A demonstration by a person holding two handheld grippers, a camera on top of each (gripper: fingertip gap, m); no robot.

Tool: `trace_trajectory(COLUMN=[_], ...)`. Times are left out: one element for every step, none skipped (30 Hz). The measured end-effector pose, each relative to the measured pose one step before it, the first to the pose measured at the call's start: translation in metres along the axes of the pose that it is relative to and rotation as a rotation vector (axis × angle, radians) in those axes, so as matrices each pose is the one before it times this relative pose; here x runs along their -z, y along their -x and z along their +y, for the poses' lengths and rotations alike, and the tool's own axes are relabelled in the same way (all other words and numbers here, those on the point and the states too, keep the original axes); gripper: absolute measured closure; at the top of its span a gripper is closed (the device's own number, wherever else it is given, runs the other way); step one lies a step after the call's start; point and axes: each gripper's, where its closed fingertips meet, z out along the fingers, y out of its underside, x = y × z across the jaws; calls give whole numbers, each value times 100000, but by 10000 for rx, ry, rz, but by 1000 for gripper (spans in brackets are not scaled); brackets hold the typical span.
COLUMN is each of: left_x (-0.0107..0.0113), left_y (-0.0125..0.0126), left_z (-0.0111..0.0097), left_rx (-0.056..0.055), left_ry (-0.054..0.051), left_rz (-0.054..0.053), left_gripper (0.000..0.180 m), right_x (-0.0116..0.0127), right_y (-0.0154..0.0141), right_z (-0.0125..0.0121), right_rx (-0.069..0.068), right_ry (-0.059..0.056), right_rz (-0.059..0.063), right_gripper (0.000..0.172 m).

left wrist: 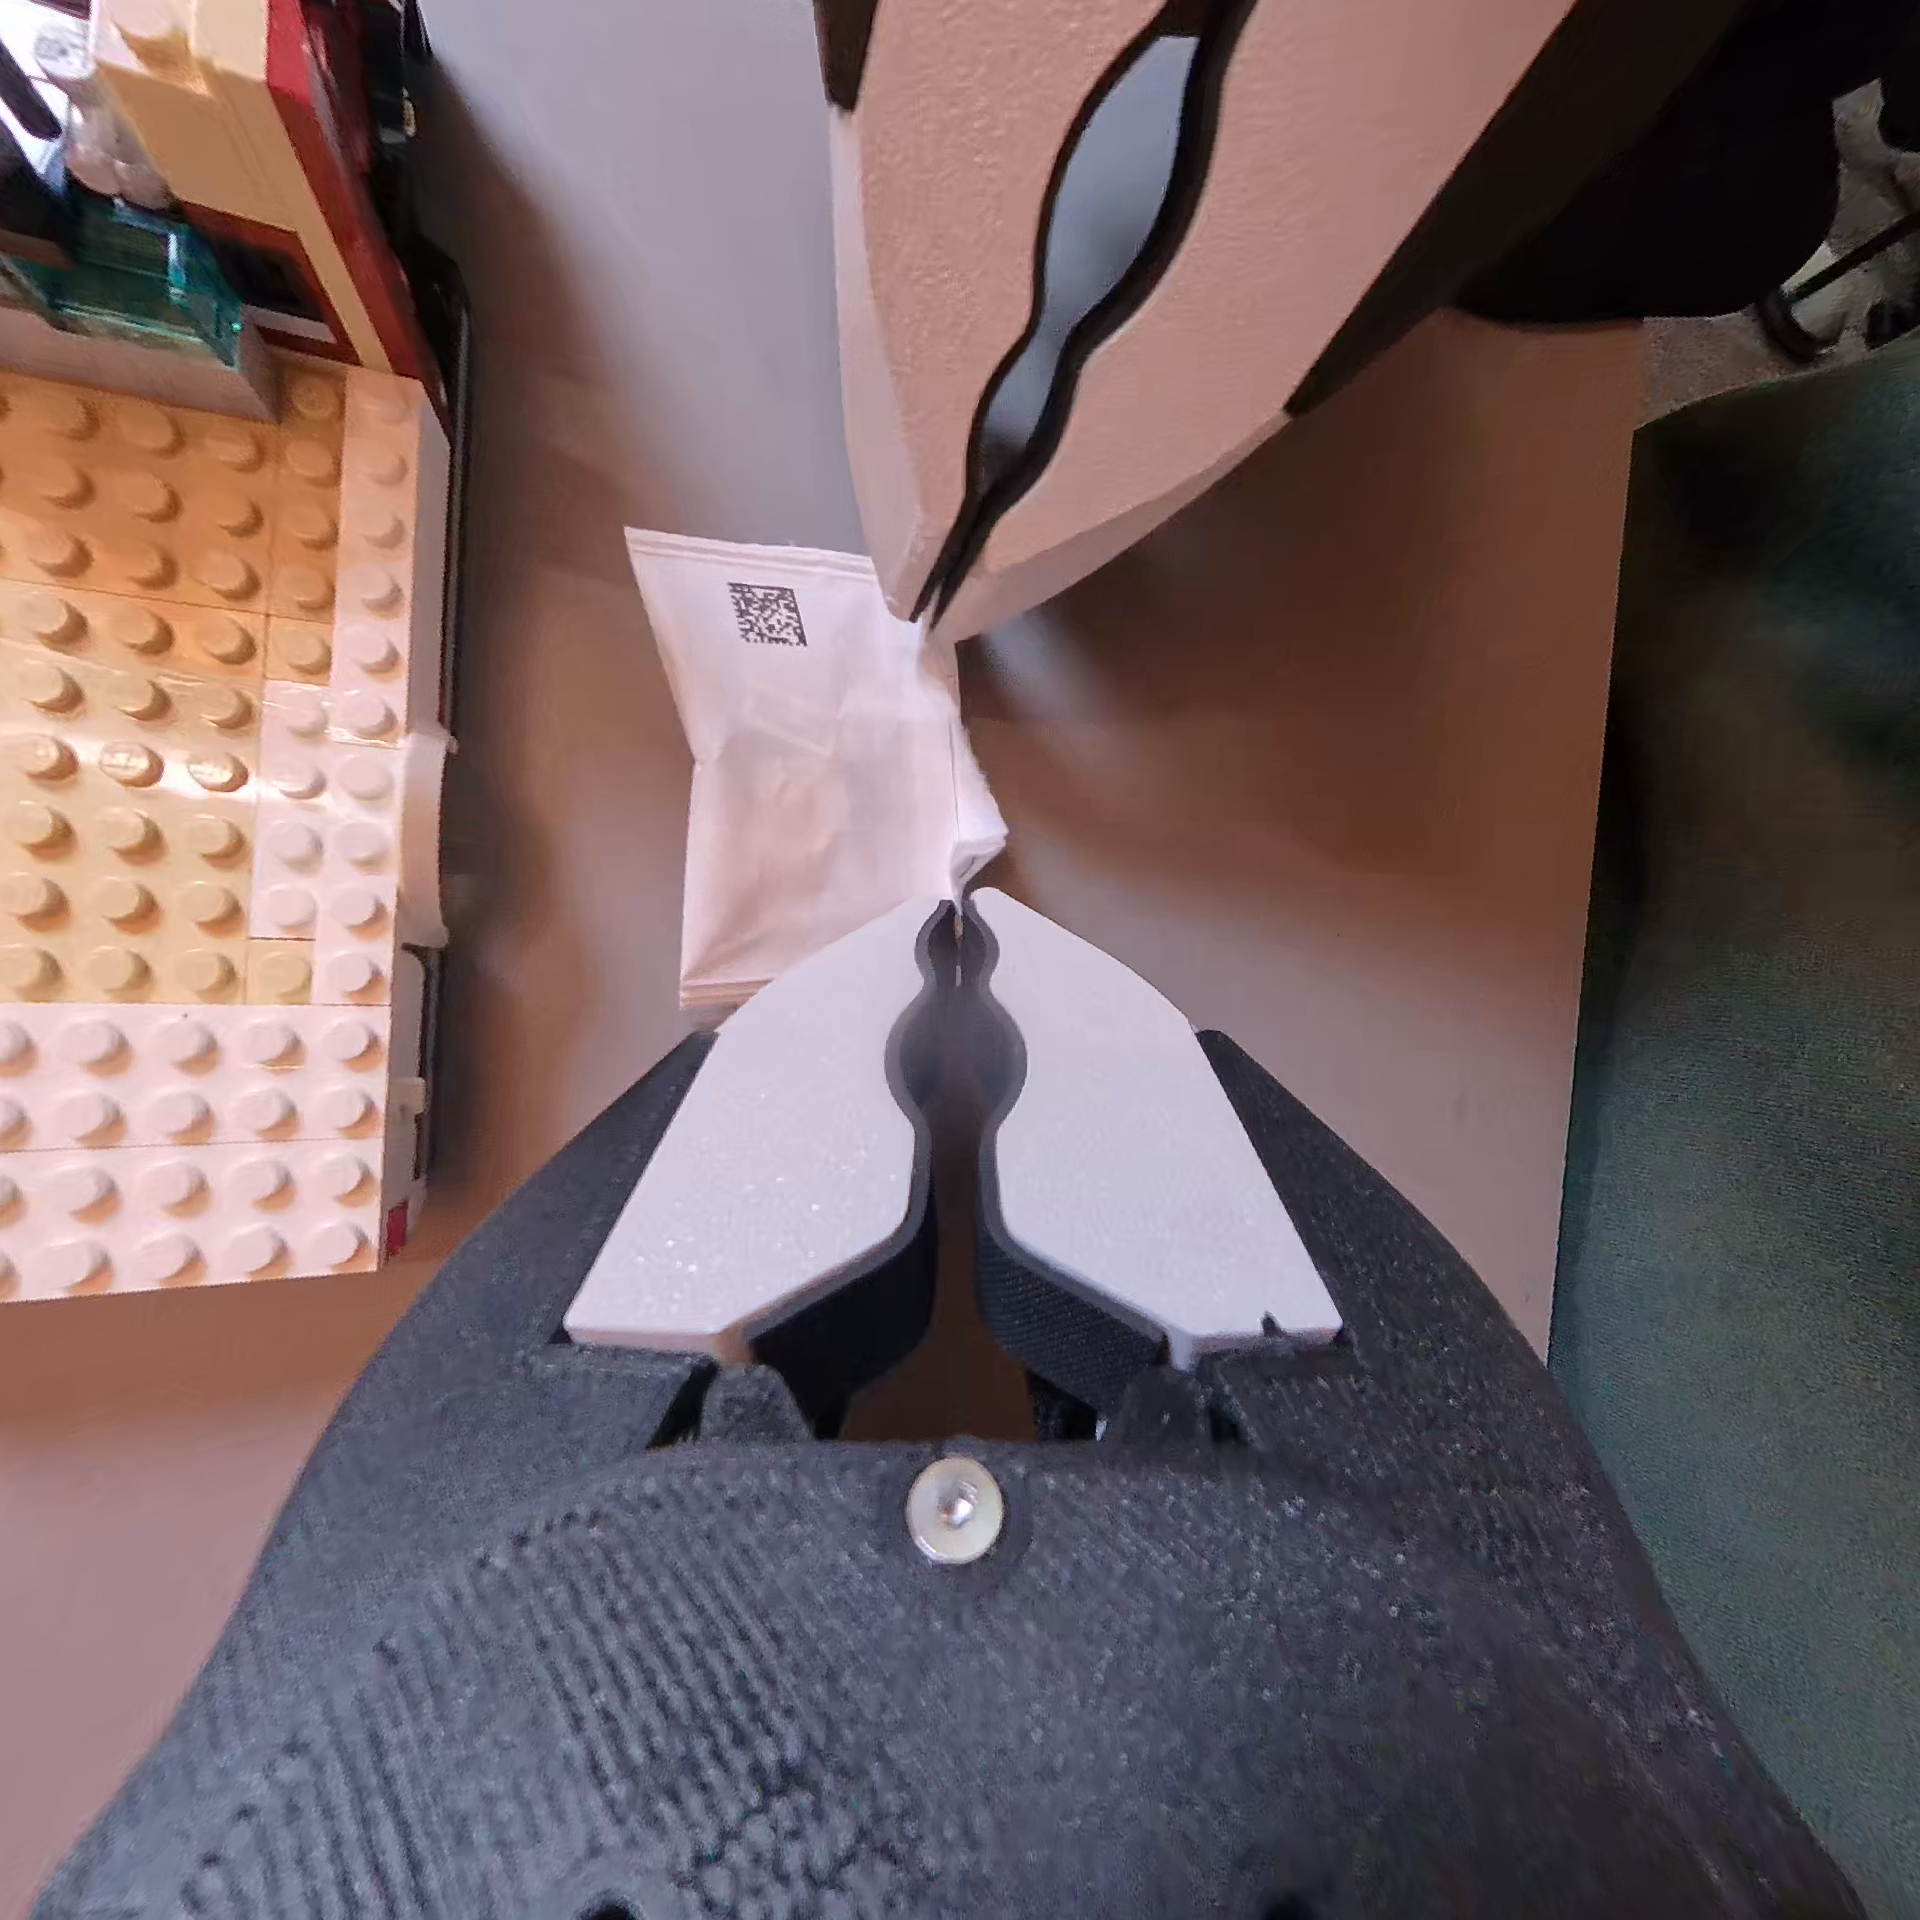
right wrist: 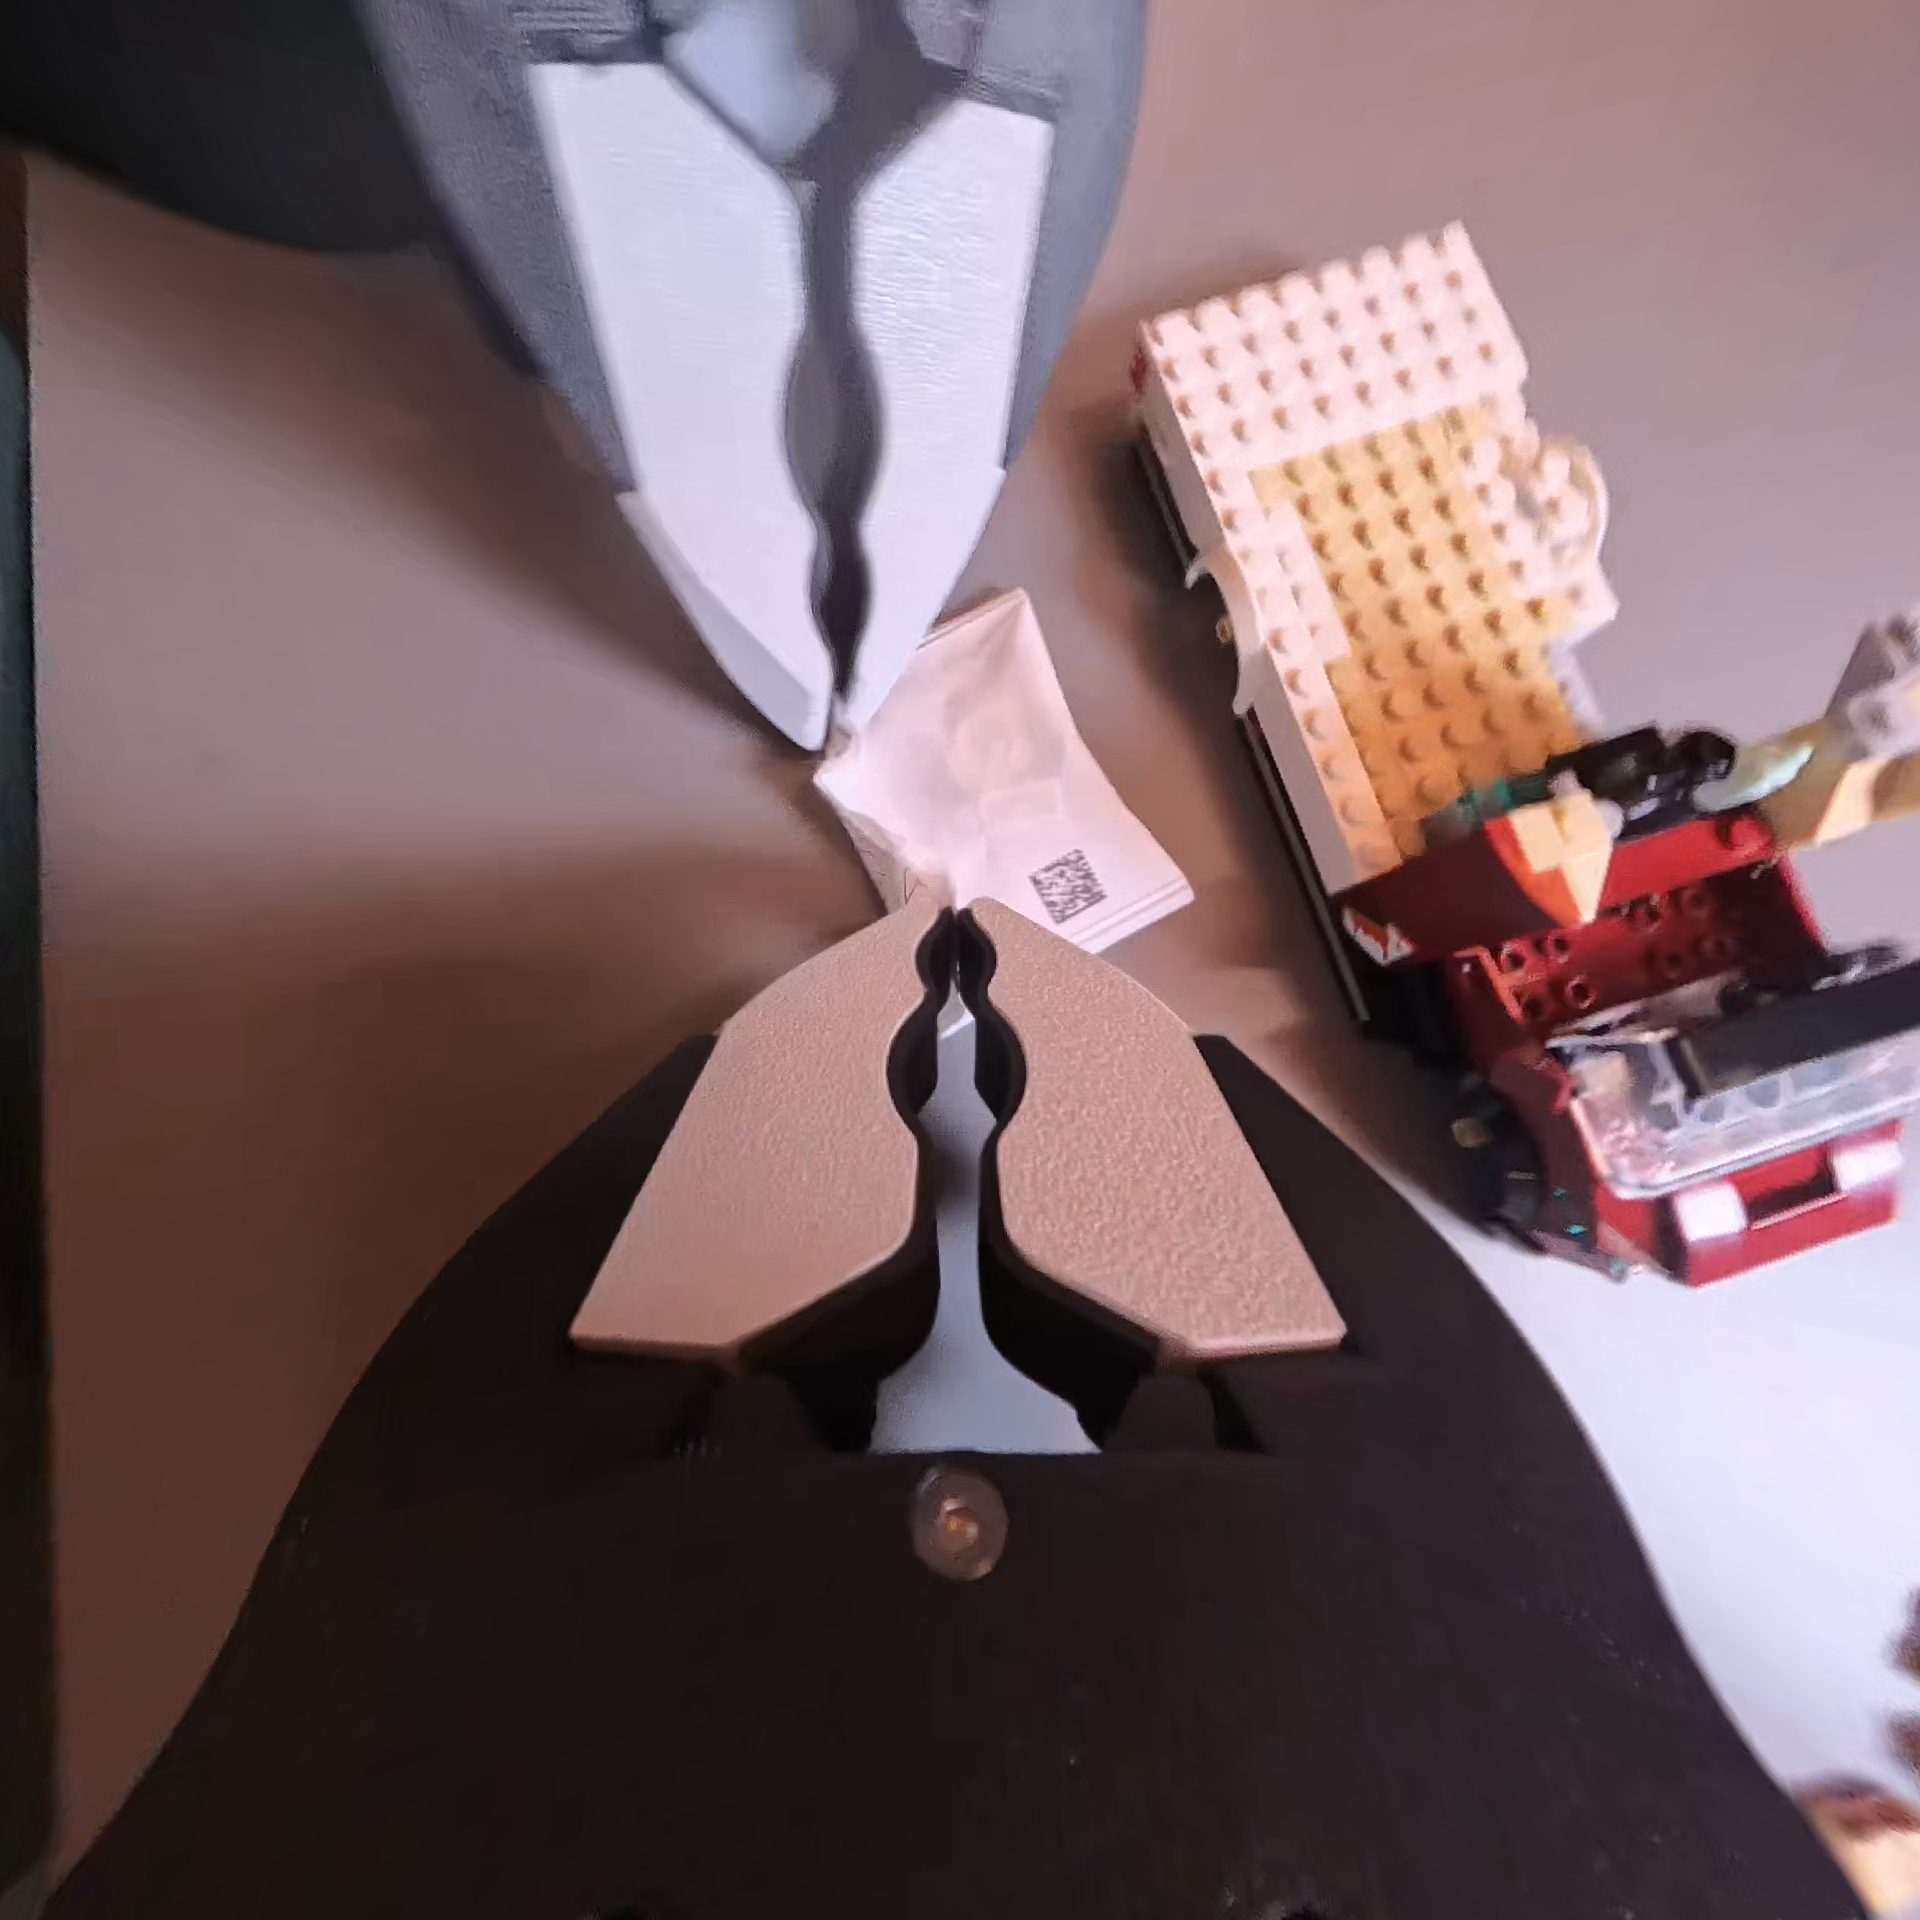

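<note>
Both tongs clamp one white paper packet [left wrist: 821, 769] by neighbouring corners: the left gripper [left wrist: 958, 914] nips its near corner, the right gripper [right wrist: 956, 925] the next, holding it taut above the tabletop [left wrist: 1299, 779], probably for tearing. Brick model [right wrist: 1455, 675] stands beside, nearer the tabletop's far edge.

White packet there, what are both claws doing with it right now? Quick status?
Left claw and right claw each shut on one edge of the white packet. Brick model beside it, apart.

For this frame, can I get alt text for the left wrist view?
Two hand-held grippers pinch the same white paper packet over a tan table: the left hand-held gripper at its near corner, the right hand-held gripper at its far corner. A cream studded brick model sits left.
</note>
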Motion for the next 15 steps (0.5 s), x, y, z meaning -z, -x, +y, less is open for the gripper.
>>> trace_trajectory(left_x=[10, 23, 28, 81, 184, 194, 128, 66, 42, 44, 112, 256, 545, 819, 982], left_y=[-26, -25, -4, 59, 256, 243, 99, 40, 33, 26, 9, 0, 113, 187, 64], left_z=[25, 34, 2, 37, -16, -44, -2, 17, 40, 41, 46, -5, -233, -515, -755], left_rx=[38, 35, 49, 52, 43, 86, 142, 80, -33, -97, -81, -39, -60, -125, -298], left_ry=[31, 31, -1, -10, -76, -130, -120, -78, -32, -14, -26, -69, -233, -381, -475], left_rz=[89, 98, 85, 32, -105, -69, 27, -3, -87, -128, -94, -51, -116, -254, -261], left_gripper=[180, 180, 180, 180, 179, 179, 179, 179, 179, 179, 179, 179, 176, 176, 180], right_x=[-232, -268, -240, -105, -31, -81, -102, -81, -43, -34, -15, -5, 2, 5, 4], right_y=[-147, -36, 6, -5, 15, 0, 9, 19, 22, 20, 5, -5, 5, -7, 3], right_z=[247, 325, 236, 63, 55, 67, 36, 8, -23, -24, -3, -6, 0, -7, -2], right_rx=[-800, -799, -607, -400, -306, -230, -52, 81, 95, 58, 7, -34, -46, -58, -69], right_ry=[229, 275, 220, 137, 188, 226, 195, 152, 109, 65, 26, -8, -38, -57, -59], right_rz=[-239, -372, -334, -225, -164, -92, -9, 54, 69, 52, 24, -1, -10, -8, 0], right_gripper=[171, 171, 171, 171, 171, 171, 171, 171, 171, 171, 171, 171, 171, 171, 171])
